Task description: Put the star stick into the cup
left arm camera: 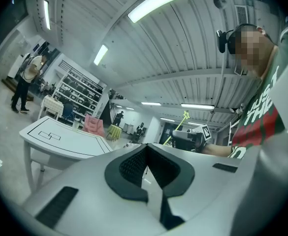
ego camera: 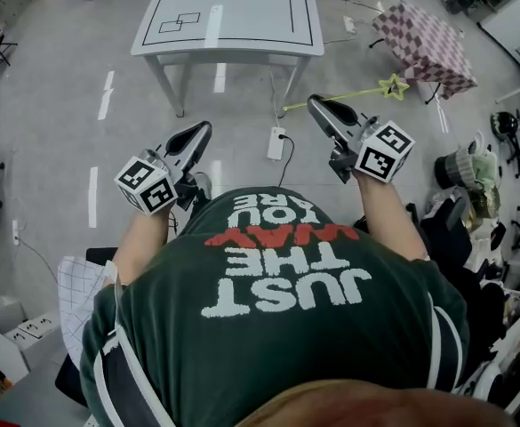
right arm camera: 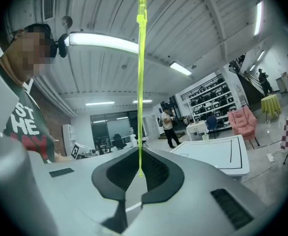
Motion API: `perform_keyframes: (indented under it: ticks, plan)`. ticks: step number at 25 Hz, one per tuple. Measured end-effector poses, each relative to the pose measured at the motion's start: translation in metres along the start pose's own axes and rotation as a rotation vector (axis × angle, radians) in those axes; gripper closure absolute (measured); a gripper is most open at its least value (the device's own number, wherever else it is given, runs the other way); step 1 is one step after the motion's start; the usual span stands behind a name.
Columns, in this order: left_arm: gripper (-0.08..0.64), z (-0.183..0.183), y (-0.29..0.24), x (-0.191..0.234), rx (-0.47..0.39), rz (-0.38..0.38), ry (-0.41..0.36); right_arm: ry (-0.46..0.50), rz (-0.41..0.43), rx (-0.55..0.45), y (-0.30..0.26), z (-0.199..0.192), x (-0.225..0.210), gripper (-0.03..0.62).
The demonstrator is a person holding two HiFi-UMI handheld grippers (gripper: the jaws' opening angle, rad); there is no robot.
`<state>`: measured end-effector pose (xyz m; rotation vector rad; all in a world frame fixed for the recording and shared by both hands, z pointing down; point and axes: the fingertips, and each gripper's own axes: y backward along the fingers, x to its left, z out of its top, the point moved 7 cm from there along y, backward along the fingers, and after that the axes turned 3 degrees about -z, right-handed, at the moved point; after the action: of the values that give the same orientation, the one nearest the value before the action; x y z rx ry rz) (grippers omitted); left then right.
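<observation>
Right gripper (ego camera: 318, 105): jaws clamped on the thin stem of the yellow-green star stick (ego camera: 357, 93). The stick is gripped near its plain end and is held in the air over the floor, star end farthest from the jaws. Left gripper (ego camera: 203, 132): jaws closed against each other, nothing between them. Both grippers are held before the person's chest, short of the white table (ego camera: 228, 44).

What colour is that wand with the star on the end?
The star stick is bright yellow-green, clearest in the right gripper view.
</observation>
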<state>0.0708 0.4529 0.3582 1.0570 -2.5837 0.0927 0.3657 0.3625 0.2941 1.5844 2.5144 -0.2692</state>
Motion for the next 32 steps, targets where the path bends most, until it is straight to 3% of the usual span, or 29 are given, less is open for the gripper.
perform_keyframes:
  ticks: [5,10,17,25,32]
  plan:
    - [0.551,0.022,-0.005,0.096,0.01,-0.053,0.011,-0.01,-0.054,-0.003,-0.085,0.007,-0.024,0.549]
    - [0.551,0.071,-0.012,0.193,0.034,-0.123,-0.005,-0.035,-0.121,-0.031,-0.172,0.029,-0.048,0.549]
    - [0.551,0.118,-0.004,0.304,0.044,-0.157,0.008,-0.046,-0.167,-0.042,-0.282,0.055,-0.07,0.549]
    - [0.551,0.135,0.007,0.37,0.047,-0.167,0.03,-0.052,-0.209,-0.03,-0.339,0.064,-0.088,0.549]
    - [0.551,0.142,0.005,0.389,0.04,-0.146,0.03,-0.043,-0.202,-0.036,-0.356,0.073,-0.106,0.549]
